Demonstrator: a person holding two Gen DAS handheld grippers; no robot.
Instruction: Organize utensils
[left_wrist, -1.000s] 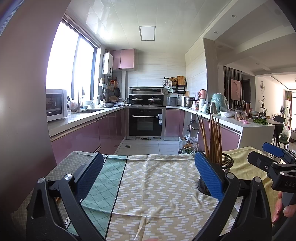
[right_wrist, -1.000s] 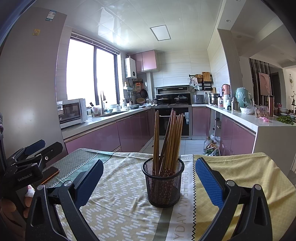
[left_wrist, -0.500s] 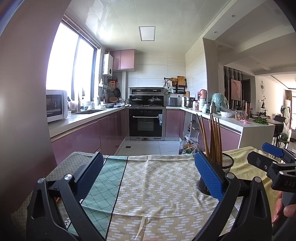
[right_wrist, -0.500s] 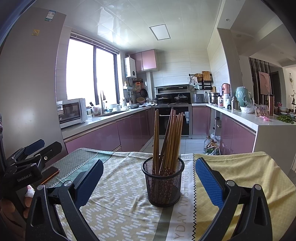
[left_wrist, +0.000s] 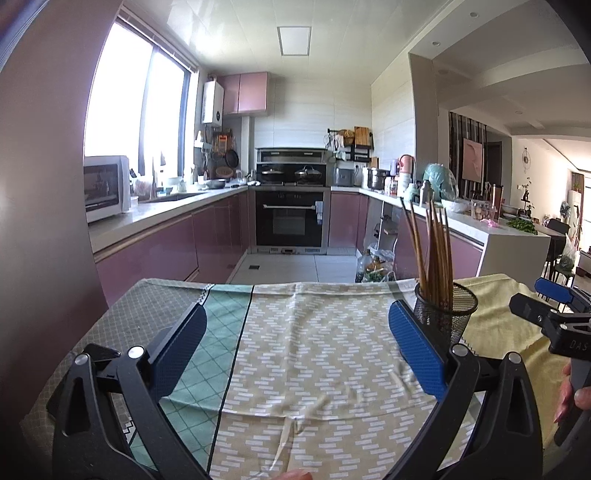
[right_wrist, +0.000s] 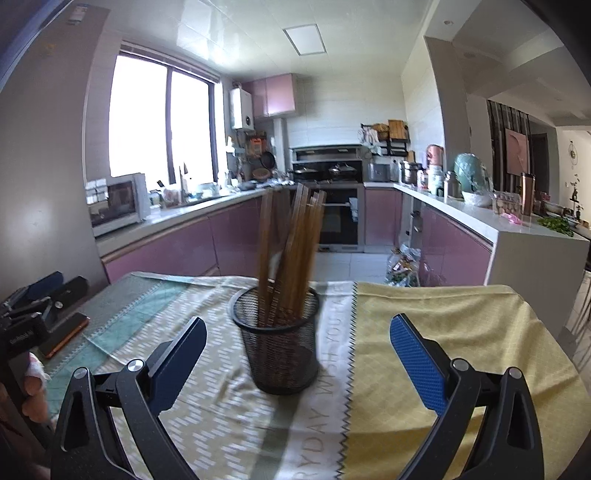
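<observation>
Left gripper (left_wrist: 295, 343): blue pads held wide apart, nothing between them, over a patterned tablecloth (left_wrist: 317, 354). Right gripper (right_wrist: 297, 349): pads also spread wide, empty, aimed at a black mesh cup (right_wrist: 279, 343) standing upright on the cloth just ahead. The cup is packed with brown wooden chopsticks (right_wrist: 288, 254), blurred in this view, leaning slightly. From the left wrist view, the cup is seen just beyond the right-hand pad. A phone (right_wrist: 64, 334) is noted flat at the table's left edge. Beyond the table: pink cabinets (left_wrist: 166, 247), an oven (left_wrist: 290, 218), a microwave (left_wrist: 105, 188).
</observation>
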